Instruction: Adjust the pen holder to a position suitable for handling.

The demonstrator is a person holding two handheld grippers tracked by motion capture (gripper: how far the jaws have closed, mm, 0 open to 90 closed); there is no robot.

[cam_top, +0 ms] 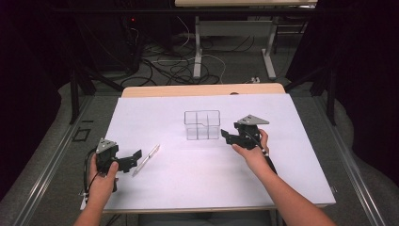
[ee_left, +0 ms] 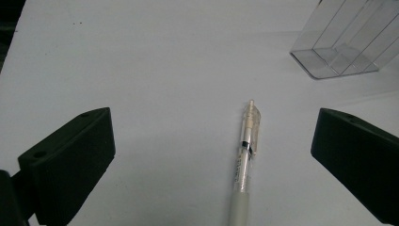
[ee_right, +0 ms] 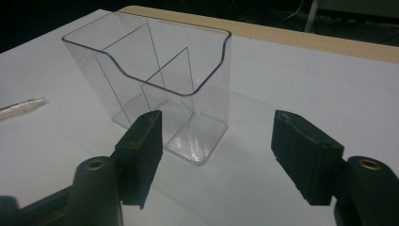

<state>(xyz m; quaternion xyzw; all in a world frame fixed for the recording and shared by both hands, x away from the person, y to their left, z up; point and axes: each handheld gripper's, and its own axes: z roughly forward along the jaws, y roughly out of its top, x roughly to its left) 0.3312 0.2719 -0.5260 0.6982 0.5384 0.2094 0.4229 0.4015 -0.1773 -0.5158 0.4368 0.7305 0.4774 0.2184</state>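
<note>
Here, a white sheet (cam_top: 188, 165) is covering the wooden table (cam_top: 202, 89), and beyond its far edge cables are lying tangled on the floor (cam_top: 174, 66) between the legs of another table. Nothing is standing between either tool and the things on the sheet.

The clear plastic organizer (cam_top: 202, 125) is standing upright near the middle of the sheet. In the right gripper view its thin inner walls are dividing it into compartments, its front wall is dipping lower than the back, and all compartments are looking empty. The clear pen (cam_top: 146, 159) is lying flat to the left of it, well apart, its pale grip end pointing toward the person.

The left gripper (cam_top: 136, 155) is sitting low just beside the pen, jaws spread wide with the pen lying on the sheet between them, untouched. The right gripper (cam_top: 227, 136) is sitting just right of the organizer, its jaws parted and gripping nothing, the box's near corner standing just ahead of them
</note>
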